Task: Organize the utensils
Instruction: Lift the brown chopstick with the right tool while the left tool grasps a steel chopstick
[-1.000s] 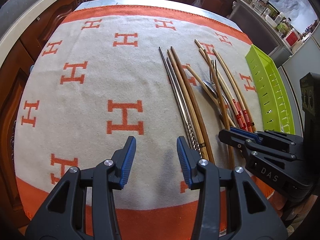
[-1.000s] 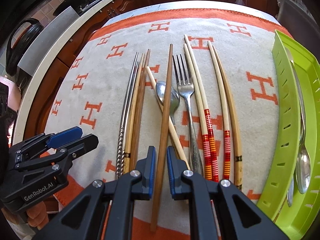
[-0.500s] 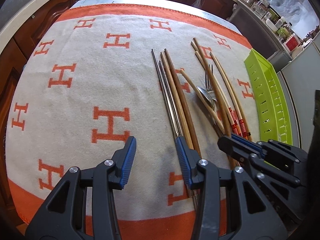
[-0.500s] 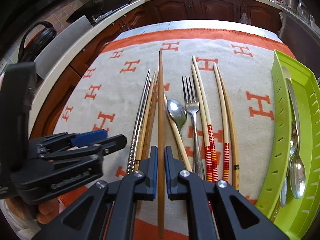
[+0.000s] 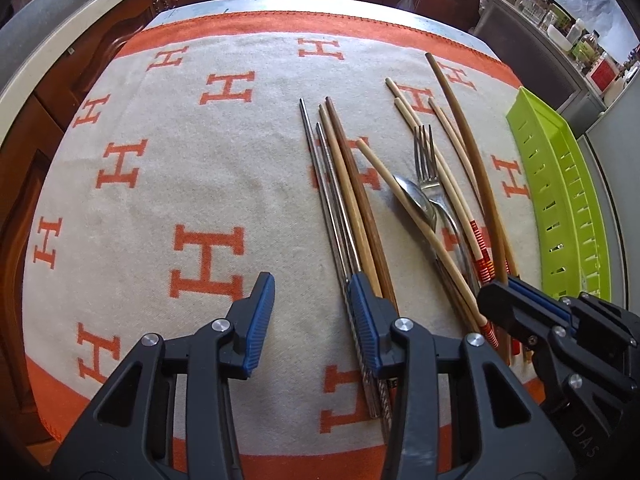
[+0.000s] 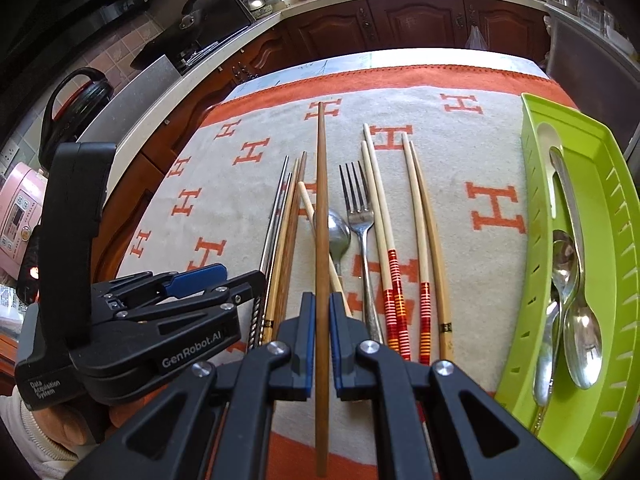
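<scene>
My right gripper is shut on a brown wooden chopstick and holds it lifted above the other utensils; it also shows in the left wrist view. My left gripper is open and empty, low over the blanket, its right finger beside the metal chopsticks. A spoon, a fork, metal chopsticks and several wooden and red-banded chopsticks lie side by side on the blanket. A green tray holds spoons.
An orange and cream H-patterned blanket covers the table. The green tray sits along its right edge. Wooden cabinets and a counter with kitchen items stand behind. A pink appliance is at far left.
My right gripper has lifted the brown chopstick up off the pile. The left gripper has moved right, closer to the metal chopsticks, and stays open.
</scene>
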`<act>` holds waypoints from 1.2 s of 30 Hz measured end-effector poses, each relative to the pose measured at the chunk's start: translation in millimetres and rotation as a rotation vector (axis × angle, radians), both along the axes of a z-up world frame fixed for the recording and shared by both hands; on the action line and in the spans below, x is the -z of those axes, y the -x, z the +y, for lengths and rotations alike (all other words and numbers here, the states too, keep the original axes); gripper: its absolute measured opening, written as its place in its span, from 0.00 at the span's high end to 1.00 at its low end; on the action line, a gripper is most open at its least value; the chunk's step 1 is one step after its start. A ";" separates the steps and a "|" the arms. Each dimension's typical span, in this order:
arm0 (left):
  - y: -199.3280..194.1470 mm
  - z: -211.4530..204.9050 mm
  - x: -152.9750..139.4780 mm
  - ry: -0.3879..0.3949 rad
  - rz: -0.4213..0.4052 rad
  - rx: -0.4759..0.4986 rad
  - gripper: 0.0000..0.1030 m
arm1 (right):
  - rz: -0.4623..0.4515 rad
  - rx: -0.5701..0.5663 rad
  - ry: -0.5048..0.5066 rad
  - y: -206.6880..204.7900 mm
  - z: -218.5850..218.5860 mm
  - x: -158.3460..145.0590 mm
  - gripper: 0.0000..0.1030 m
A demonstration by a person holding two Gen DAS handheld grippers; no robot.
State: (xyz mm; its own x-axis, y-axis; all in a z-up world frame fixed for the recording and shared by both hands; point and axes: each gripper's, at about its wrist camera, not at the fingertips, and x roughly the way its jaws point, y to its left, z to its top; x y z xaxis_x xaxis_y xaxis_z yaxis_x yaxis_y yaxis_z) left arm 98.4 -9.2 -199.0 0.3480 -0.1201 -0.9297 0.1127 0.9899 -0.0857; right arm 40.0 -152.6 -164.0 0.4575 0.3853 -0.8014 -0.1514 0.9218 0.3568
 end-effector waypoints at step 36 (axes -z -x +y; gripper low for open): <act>13.5 14.0 -10.1 0.029 0.008 -0.048 0.97 | -0.040 0.019 -0.019 14.1 -12.6 -17.8 0.94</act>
State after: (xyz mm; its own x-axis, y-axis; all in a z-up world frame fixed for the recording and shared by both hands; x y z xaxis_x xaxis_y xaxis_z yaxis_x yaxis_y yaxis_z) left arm 84.8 4.8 -188.9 0.3466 -0.1305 -0.9289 0.0646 0.9912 -0.1152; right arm 25.9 -165.2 -146.2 0.4964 0.3916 -0.7747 -0.1484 0.9176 0.3687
